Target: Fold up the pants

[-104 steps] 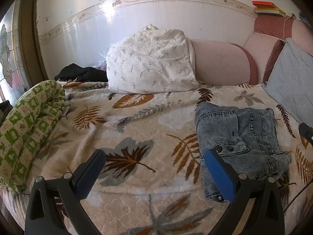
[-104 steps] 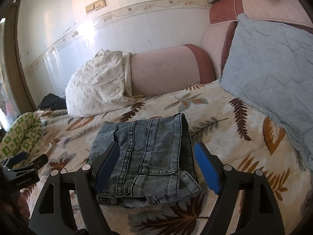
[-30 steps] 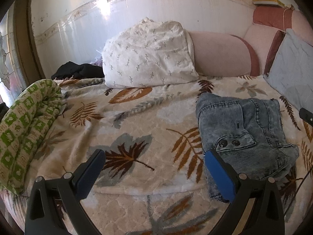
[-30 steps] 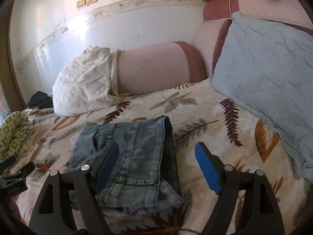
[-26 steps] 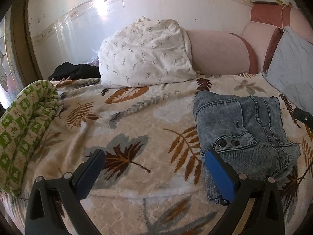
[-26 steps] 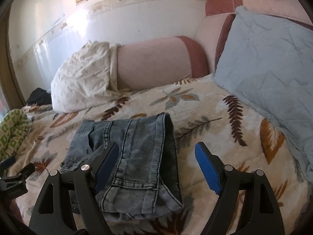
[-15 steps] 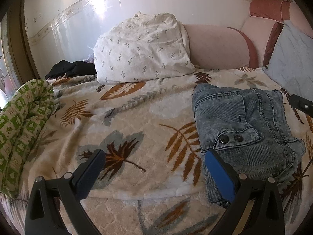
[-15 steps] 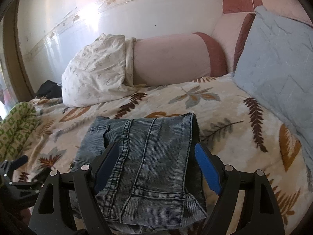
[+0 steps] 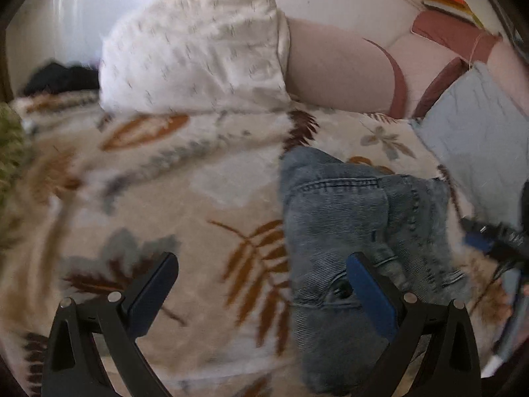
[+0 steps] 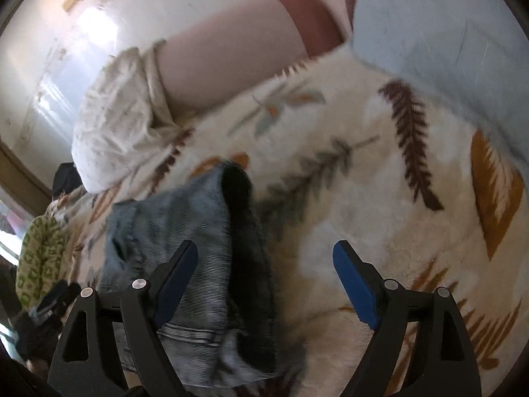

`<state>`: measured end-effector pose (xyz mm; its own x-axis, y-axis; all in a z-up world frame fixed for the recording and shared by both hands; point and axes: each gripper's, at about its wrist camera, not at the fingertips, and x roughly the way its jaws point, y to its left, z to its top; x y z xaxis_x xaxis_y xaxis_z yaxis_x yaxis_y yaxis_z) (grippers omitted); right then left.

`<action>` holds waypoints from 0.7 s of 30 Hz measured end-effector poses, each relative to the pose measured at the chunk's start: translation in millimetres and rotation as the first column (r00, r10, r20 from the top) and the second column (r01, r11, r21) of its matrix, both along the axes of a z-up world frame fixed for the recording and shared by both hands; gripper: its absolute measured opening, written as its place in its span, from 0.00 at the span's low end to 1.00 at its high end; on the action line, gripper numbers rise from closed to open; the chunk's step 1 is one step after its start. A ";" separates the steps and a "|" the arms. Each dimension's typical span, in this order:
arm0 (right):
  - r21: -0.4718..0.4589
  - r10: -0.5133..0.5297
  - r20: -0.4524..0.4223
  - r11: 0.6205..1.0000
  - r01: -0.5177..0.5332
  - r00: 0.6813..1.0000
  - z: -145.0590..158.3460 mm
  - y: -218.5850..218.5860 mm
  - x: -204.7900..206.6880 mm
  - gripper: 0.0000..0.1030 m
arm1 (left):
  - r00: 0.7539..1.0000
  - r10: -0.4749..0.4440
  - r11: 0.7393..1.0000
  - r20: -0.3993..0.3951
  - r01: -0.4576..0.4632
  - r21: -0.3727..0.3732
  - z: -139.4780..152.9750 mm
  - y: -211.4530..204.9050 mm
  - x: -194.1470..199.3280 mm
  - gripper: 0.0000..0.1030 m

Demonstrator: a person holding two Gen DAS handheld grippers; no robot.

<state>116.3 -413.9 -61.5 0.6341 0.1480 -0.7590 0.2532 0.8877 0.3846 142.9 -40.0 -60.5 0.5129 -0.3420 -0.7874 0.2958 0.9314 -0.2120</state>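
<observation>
**Denim bundle under two wide claws**

Washed grey-blue denim, the folded pants (image 9: 347,218), lies on the leaf-print blanket (image 9: 198,198) just ahead of both claws. The left gripper (image 9: 261,284) stands wide apart with nothing pressed between its pads; its right-hand finger (image 9: 370,291) hangs over the near left part of the pants, by the waistband, while its other finger sits over bare blanket. From this claw the pants spread ahead and to the right.

The right gripper (image 10: 264,274) points steeply down, its jaws wide and opening. Its left-hand finger (image 10: 175,278) overlaps the denim, and the folded edge of the pants (image 10: 211,231) runs up between the fingers; whether a pad touches the cloth cannot be told through the blur. Its other finger lies over blanket.

Beyond the left claw, a white patterned pillow (image 9: 195,53) leans beside a pink bolster (image 9: 337,69). A grey-blue quilted cushion (image 9: 472,125) lies far right, a green patterned roll (image 10: 39,258) far left of the right claw.
</observation>
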 end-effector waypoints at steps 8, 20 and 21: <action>0.144 0.131 -0.126 0.983 -0.112 0.983 -39.5 4.4 29.3 0.88 | 0.968 -0.208 0.971 -0.137 0.188 -0.146 -24.6 -30.3 -3.3 1.00; 0.211 0.297 -0.044 0.936 -0.281 0.954 -45.1 48.1 46.1 0.56 | 0.945 -0.284 0.940 -0.161 0.241 -0.243 -33.4 -44.5 -9.2 0.71; 0.263 0.299 -0.040 0.924 -0.278 0.954 -46.0 48.8 47.2 0.53 | 0.947 -0.282 0.939 -0.156 0.238 -0.250 -31.9 -42.2 -8.9 0.64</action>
<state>163.5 -365.1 -107.5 0.4758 0.5079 -0.7180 0.0387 0.8035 0.5940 134.0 -82.2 -92.3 0.2332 -0.6225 -0.7471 0.4557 0.7486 -0.4816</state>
